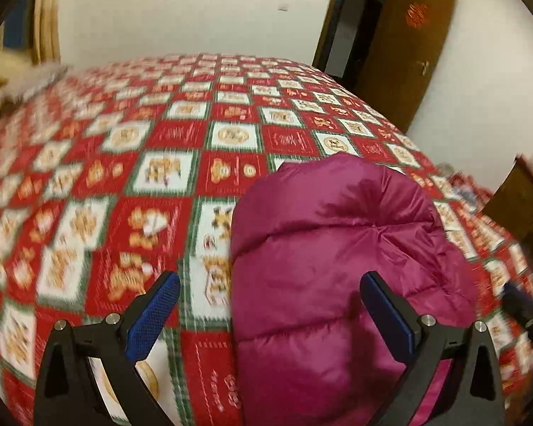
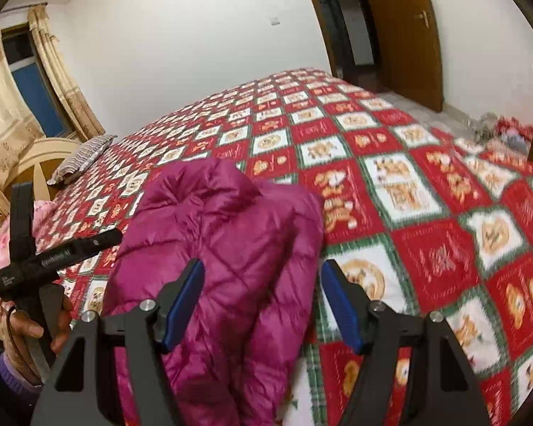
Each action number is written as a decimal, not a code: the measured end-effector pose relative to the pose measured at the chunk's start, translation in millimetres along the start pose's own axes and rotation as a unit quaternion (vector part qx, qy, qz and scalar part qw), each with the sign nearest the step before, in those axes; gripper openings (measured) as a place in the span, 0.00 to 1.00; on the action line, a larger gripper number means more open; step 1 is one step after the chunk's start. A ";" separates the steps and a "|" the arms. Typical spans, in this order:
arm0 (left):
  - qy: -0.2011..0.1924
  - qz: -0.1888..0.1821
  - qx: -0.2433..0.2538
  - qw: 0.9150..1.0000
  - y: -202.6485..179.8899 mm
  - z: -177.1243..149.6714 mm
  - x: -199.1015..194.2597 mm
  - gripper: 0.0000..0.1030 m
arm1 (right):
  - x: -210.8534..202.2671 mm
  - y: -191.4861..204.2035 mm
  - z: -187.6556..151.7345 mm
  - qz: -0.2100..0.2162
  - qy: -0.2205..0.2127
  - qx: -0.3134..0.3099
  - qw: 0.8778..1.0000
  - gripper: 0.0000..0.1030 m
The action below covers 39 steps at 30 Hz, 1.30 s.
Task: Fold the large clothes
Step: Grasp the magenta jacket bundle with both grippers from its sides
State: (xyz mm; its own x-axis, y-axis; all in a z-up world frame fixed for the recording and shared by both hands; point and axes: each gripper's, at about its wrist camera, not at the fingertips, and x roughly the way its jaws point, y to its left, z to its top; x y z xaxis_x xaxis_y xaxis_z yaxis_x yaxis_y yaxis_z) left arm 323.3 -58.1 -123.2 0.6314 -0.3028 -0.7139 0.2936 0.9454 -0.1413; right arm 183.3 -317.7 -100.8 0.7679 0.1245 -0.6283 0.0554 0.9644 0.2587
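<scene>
A magenta quilted puffer jacket (image 1: 337,248) lies folded into a thick bundle on the red, white and green patchwork bedspread (image 1: 131,177). My left gripper (image 1: 270,277) hovers open above the jacket's left edge, its right finger (image 1: 387,316) over the fabric and its left finger over the bedspread. In the right wrist view the same jacket (image 2: 224,241) fills the lower middle. My right gripper (image 2: 263,264) is open above the jacket's right side, pads clear of the cloth. A person's hand (image 2: 58,323) holds the left gripper's handle at the left edge.
A striped pillow (image 2: 85,158) and a pale wooden headboard (image 2: 35,163) stand at the bed's far left. A pink bundle (image 2: 42,213) lies beside them. A brown door (image 2: 401,35) stands open beyond the bed. Small clutter (image 2: 504,127) lies on the floor at the right.
</scene>
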 end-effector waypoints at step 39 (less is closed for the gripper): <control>0.005 0.069 0.079 0.995 -30.8 5.9 28.5 0.99 | 68.3 2.9 18.3 0.010 0.028 0.030 0.999 0.57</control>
State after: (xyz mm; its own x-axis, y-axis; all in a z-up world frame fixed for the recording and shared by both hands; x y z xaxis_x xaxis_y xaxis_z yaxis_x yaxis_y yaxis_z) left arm 336.5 -96.5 -135.2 0.6661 -0.1700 -0.7262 0.3140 0.9471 0.0663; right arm 247.6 -310.7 -129.6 0.7323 0.1580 -0.6624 0.0794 0.9463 0.3135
